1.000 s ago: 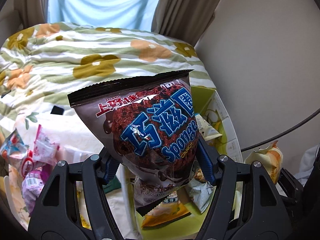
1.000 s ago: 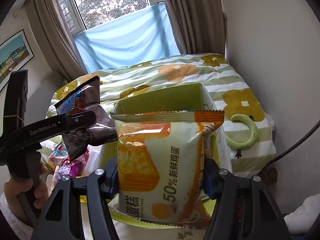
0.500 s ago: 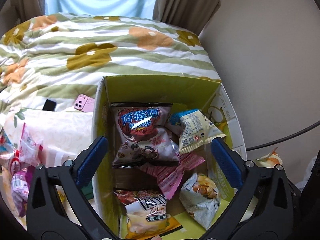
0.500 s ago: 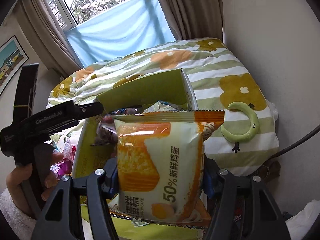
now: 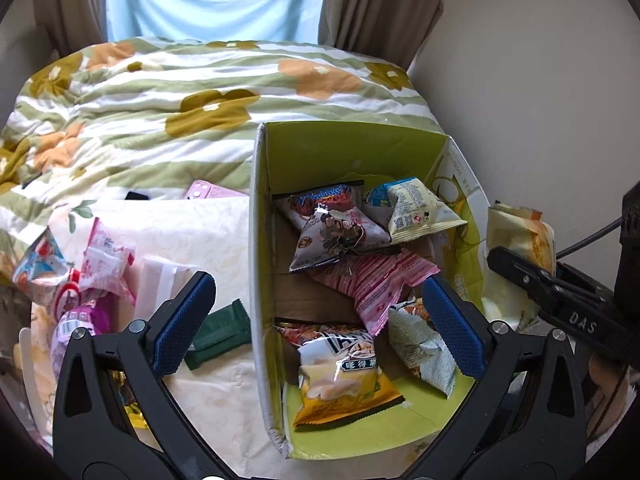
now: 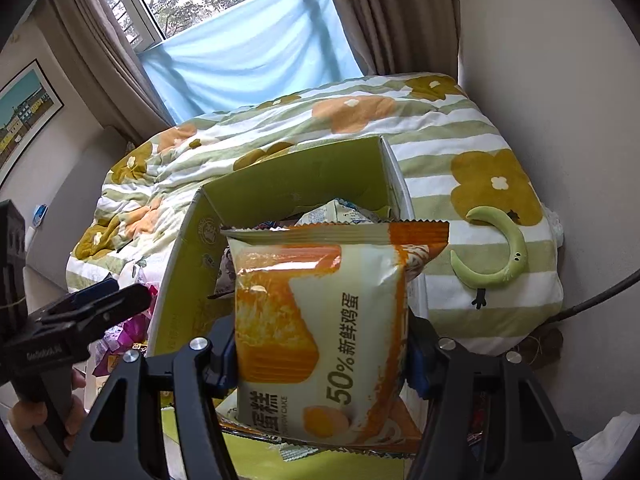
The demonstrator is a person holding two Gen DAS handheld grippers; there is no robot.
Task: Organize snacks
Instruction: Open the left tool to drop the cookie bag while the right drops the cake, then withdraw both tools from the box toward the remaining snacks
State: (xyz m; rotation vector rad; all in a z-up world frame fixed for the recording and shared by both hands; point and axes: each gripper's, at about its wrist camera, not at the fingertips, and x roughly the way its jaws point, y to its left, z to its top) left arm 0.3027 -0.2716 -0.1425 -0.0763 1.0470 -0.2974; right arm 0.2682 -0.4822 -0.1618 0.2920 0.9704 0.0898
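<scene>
A green cardboard box [image 5: 256, 240] on the bed holds several snack packets. Among them the brown chocolate sponge bag [image 5: 320, 199] lies near the far wall, partly under a cartoon-printed bag [image 5: 336, 236]. My left gripper [image 5: 318, 316] stands wide open above the box's left wall, with nothing between its blue pads. My right gripper [image 6: 320, 352] is shut on an orange-and-white egg cake packet [image 6: 320, 320], held upright just before the box [image 6: 288, 176]. The same cake packet [image 5: 516, 248] shows at the box's right side in the left wrist view.
Loose pink and white snack packets [image 5: 100, 264] and a dark green bar [image 5: 220, 332] lie left of the box on a pale cloth. A pink phone [image 5: 212, 192] rests behind them. A green crescent toy [image 6: 496, 248] lies on the flowered quilt [image 6: 440, 140]. A wall stands to the right.
My left gripper opened and let go of the brown sponge bag, which dropped into the box. The right gripper drew closer to the box, still gripping the cake packet.
</scene>
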